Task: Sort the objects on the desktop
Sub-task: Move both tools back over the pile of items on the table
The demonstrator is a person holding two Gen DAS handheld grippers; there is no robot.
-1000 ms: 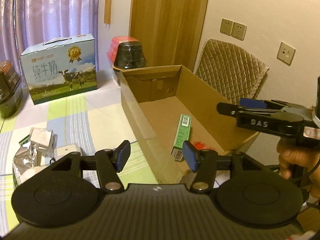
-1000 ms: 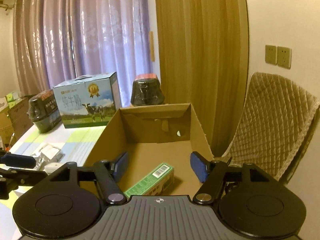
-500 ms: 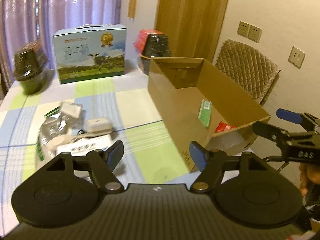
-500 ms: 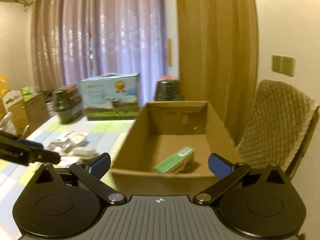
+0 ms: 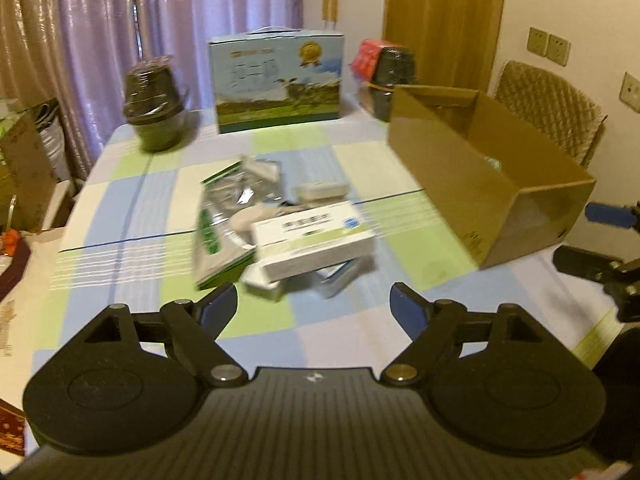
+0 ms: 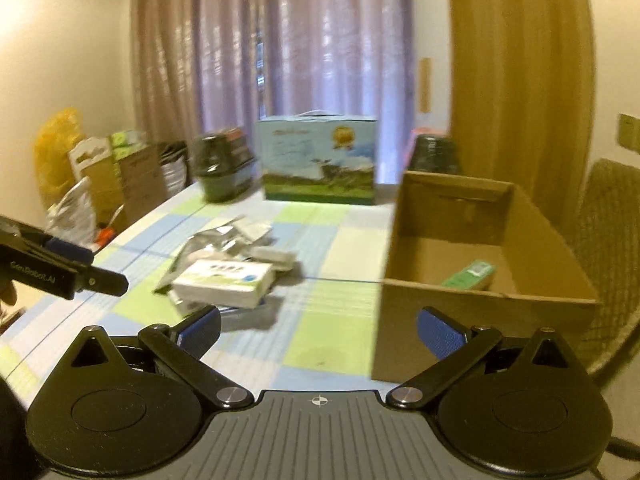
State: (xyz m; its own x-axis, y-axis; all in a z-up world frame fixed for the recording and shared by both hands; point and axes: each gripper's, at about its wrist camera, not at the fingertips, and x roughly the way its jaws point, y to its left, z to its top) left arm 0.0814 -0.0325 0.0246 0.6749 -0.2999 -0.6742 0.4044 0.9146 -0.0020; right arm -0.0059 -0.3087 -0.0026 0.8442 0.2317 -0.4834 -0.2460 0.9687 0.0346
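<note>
Attention is swung from the cardboard box (image 5: 476, 184) back to the pile (image 5: 280, 220) on the table (image 5: 120, 216). Both tools, left tool (image 5: 314, 306) and right tool (image 6: 318, 326), are spread empty, so another pick is judged next.

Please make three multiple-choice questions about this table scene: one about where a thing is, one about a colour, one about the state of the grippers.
1. Where does the green carton lie?
A. inside the cardboard box
B. on the pile of packets
C. on the chair

2. What colour are the pads on the left gripper?
A. red
B. blue
C. white

3. How do both grippers stand?
A. both shut on a packet
B. left open, right shut
C. both open and holding nothing

Answers: 1 A, the right wrist view shows it on the box floor. 2 B, both fingertips are blue. 3 C, the left gripper and the right gripper each have a wide gap with only the table behind.
</note>
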